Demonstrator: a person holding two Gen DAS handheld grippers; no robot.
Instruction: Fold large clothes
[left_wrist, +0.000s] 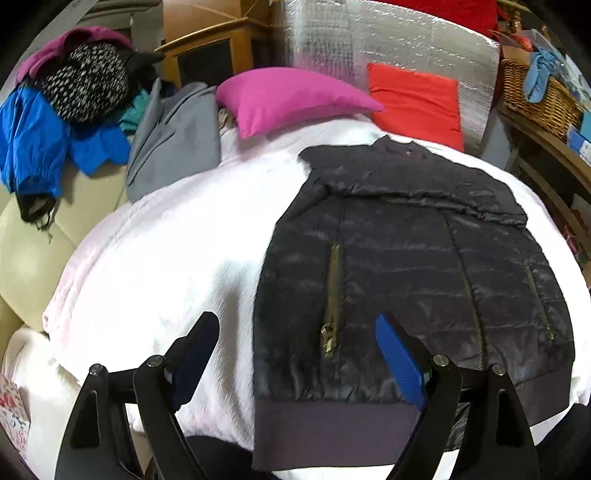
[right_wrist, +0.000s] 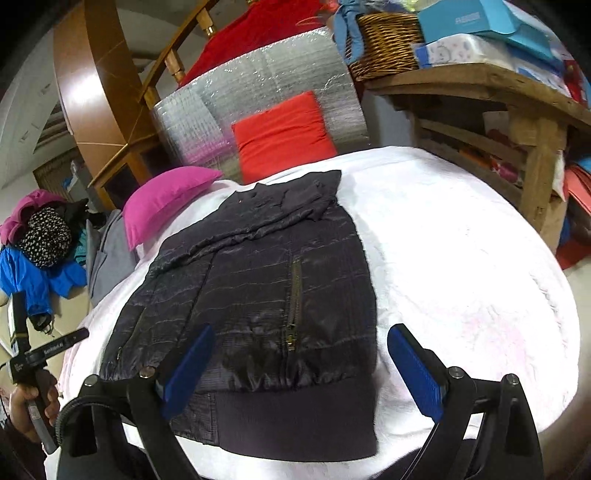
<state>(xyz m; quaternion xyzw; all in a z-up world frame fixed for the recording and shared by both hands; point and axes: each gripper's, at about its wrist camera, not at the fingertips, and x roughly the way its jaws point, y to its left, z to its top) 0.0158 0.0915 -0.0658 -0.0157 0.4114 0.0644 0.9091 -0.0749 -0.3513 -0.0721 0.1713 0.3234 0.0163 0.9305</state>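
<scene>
White bedding (left_wrist: 155, 266) covered the bed, and the black quilted jacket (left_wrist: 406, 273) lay flat on it, sleeves folded across. My left hand-held gripper (left_wrist: 297, 354) and right hand-held gripper (right_wrist: 301, 363) hovered over its hem, both wide, holding nothing.

bare white cover (right_wrist: 461, 240) beside jacket (right_wrist: 258, 277); pillows (left_wrist: 288, 99) behind

Surface: a bed covered by a white fleecy blanket (left_wrist: 166, 258).
Centre: a dark navy quilted jacket (left_wrist: 406, 266) lies flat on it, sleeves folded across the chest, ribbed hem at the near edge.
Far end: a magenta pillow (left_wrist: 288, 99) and an orange-red cushion (left_wrist: 417, 99).
Far-left edge: a grey cloth (left_wrist: 173, 144) lies crumpled.
</scene>
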